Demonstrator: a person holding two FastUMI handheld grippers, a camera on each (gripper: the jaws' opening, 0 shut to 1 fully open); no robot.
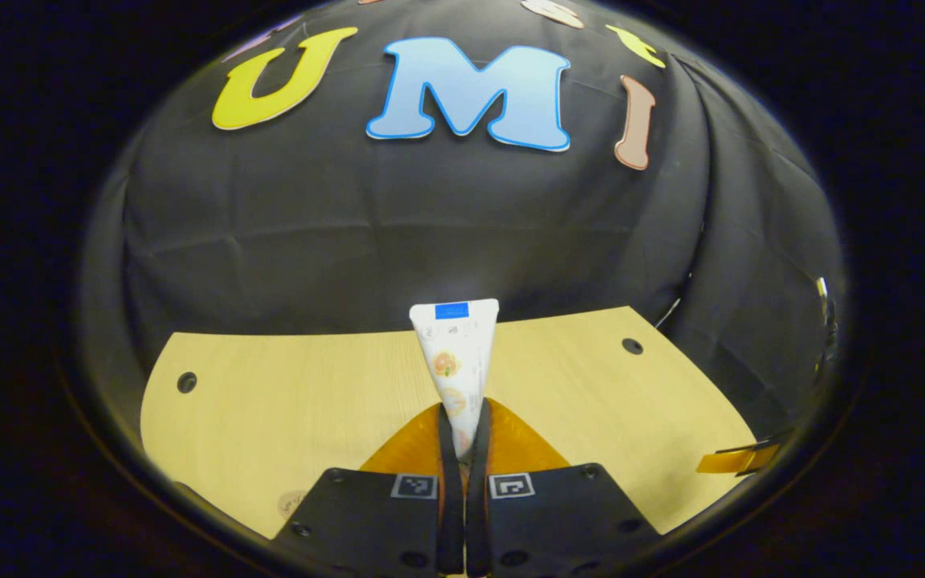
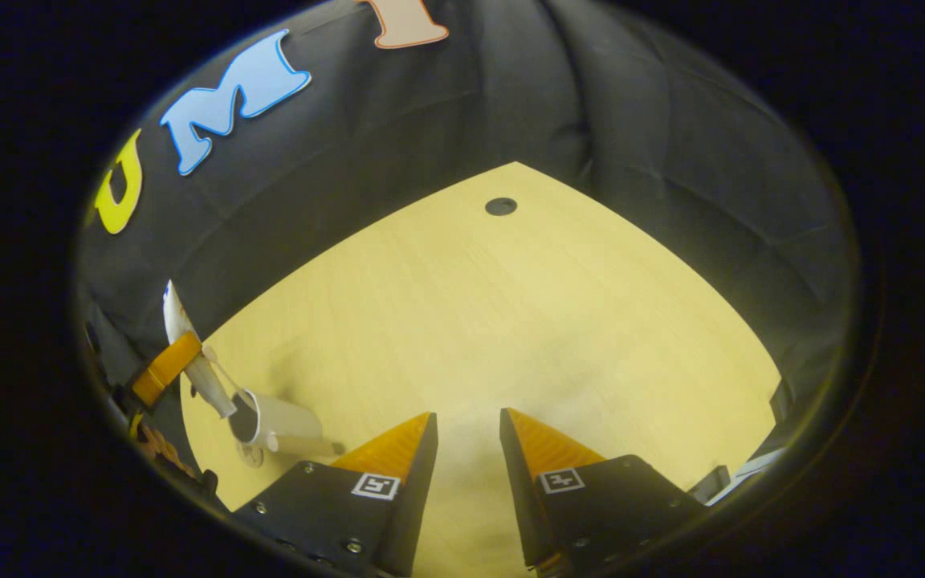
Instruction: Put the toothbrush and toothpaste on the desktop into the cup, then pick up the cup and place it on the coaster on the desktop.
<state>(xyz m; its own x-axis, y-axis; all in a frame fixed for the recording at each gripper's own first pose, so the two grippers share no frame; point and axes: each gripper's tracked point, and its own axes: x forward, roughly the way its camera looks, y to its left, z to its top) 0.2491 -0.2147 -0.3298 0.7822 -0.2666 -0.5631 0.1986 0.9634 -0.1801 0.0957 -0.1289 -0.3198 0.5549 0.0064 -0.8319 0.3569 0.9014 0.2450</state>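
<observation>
In the left gripper view, the left claw (image 1: pixel 462 437) is clamped on the toothpaste (image 1: pixel 458 353), both fingers pressed against the narrow lower part of the tube. The tube stands upright above the desk (image 1: pixel 286 401), its flat wide end uppermost; the lower end, where a cap would be, is hidden between the fingers. At the right edge of this view a small piece of the other gripper is cut off, too little to judge. A faint round mark on the desk beside the left claw's body is partly covered and hard to make out. In the right gripper view, the right claw (image 2: pixel 466 433) hangs over bare desk with its fingers apart and nothing between them. Far off at the left edge of the same view, the left claw appears again, small and warped, holding the toothpaste tilted with its lower end just above the mouth of the cup (image 2: pixel 274 421). The cup sits on the desk and looks tipped toward the camera, though the bend of the lens makes its true stance uncertain. A thin pale stick near the cup's rim may be the toothbrush, but it is too small to tell. A round patterned shape partly hidden under the cup could be the coaster; this cannot be confirmed.
</observation>
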